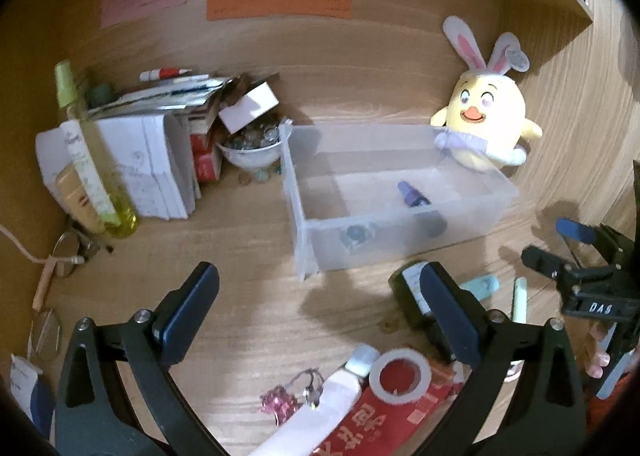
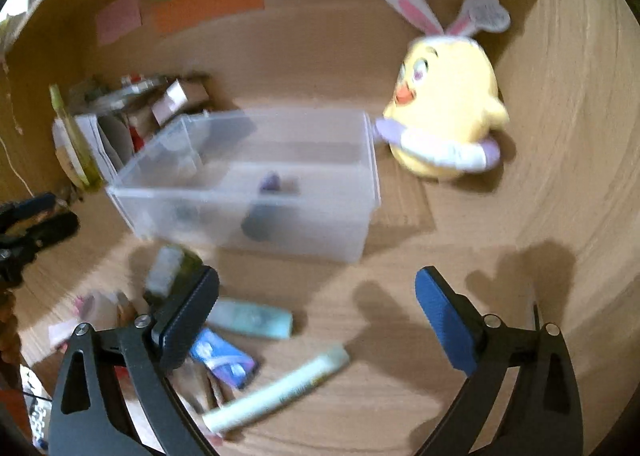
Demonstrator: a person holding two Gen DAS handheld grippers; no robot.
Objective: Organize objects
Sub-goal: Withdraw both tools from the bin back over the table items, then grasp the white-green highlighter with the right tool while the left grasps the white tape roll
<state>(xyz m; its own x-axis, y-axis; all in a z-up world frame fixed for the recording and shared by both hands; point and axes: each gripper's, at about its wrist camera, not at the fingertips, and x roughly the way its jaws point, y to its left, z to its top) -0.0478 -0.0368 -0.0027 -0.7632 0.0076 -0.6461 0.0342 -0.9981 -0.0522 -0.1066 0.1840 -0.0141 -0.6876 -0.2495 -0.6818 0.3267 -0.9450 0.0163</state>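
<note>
A clear plastic bin (image 1: 304, 216) (image 2: 360, 224) stands mid-desk with a small purple bottle (image 1: 412, 192) and a dark round item (image 1: 354, 234) inside. My left gripper (image 1: 316, 276) is open and empty just before the bin's near corner. Its right finger hides part of a dark green bottle (image 1: 408, 288). My right gripper (image 2: 318, 280) is open and empty over bare desk, right of a pale teal tube (image 2: 252, 320), a pale green marker (image 2: 280, 388) and a blue packet (image 2: 224, 360). A white tape roll (image 1: 400, 376), white tube (image 1: 320, 404) and red envelope (image 1: 384, 424) lie nearest.
A yellow plush chick (image 1: 484, 116) with bunny ears sits behind the bin's right end. At the left are a paper stack (image 1: 156, 164), a yellow spray bottle (image 1: 92, 160), a bowl of marbles (image 1: 252, 144) and glasses (image 1: 72, 252). Wooden walls close the back and right.
</note>
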